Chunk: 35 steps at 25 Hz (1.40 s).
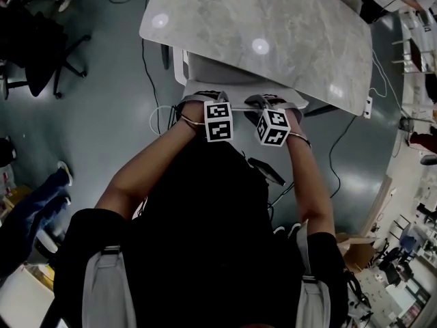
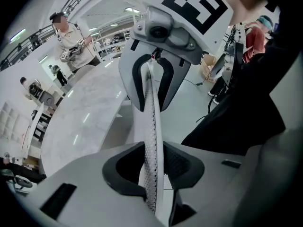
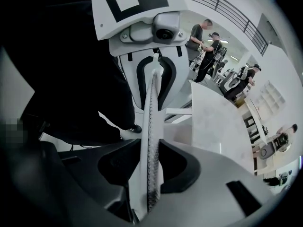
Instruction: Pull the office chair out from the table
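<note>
Head view
- Chair: the white office chair is tucked in, its seat hidden under the table and its backrest just clear of the near table edge.
- Table: the grey marble-look tabletop with rounded corners stands over a dark glossy floor.
- Grippers: the left gripper and right gripper sit side by side on the top of the backrest, close together, both pointing steeply down.

Left gripper view
- Jaws: the left gripper is clamped on the chair's thin perforated top edge, a dark pad on each face.
- Across: the right gripper straddles the same edge further along.
- Table: its tabletop lies just left of the backrest.

Right gripper view
- Jaws: the right gripper pinches the same perforated edge between its pads.
- Across: the left gripper faces it on that edge.
- Table: the tabletop lies just to the right.
</note>
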Available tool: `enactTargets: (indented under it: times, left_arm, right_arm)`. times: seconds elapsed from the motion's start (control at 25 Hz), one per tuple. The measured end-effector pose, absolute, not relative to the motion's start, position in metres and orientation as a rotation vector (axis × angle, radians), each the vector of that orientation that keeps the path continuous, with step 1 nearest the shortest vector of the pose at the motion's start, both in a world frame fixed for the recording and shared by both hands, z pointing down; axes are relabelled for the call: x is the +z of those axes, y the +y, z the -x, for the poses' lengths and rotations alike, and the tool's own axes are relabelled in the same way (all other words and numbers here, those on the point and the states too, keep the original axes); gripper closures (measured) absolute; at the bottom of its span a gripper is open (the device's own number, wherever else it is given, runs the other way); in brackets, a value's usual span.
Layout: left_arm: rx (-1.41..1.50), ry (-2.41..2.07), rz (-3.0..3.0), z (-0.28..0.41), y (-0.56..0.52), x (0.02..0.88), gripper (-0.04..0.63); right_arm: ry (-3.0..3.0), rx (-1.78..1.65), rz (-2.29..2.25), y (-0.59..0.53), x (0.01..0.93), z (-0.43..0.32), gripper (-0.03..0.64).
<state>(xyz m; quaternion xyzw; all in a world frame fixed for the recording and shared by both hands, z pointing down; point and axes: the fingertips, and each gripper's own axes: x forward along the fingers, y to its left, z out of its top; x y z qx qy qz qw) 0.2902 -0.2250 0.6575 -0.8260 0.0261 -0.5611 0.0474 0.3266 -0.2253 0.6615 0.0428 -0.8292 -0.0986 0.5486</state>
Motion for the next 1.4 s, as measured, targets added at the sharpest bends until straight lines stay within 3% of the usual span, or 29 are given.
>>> enactTargets:
  times: [0.12, 1.4]
  left_arm:
    - [-1.713, 0.086, 2.511, -0.290, -0.227, 0.658, 0.488]
    - [-1.719, -0.005, 2.581, -0.285, -0.193, 0.657, 0.500]
  right_arm:
    - [-1.968, -0.235, -0.107, -0.227, 0.661, -0.325, 0.511]
    - [-1.941, -0.148, -0.120, -0.198, 0.661, -0.321, 0.517]
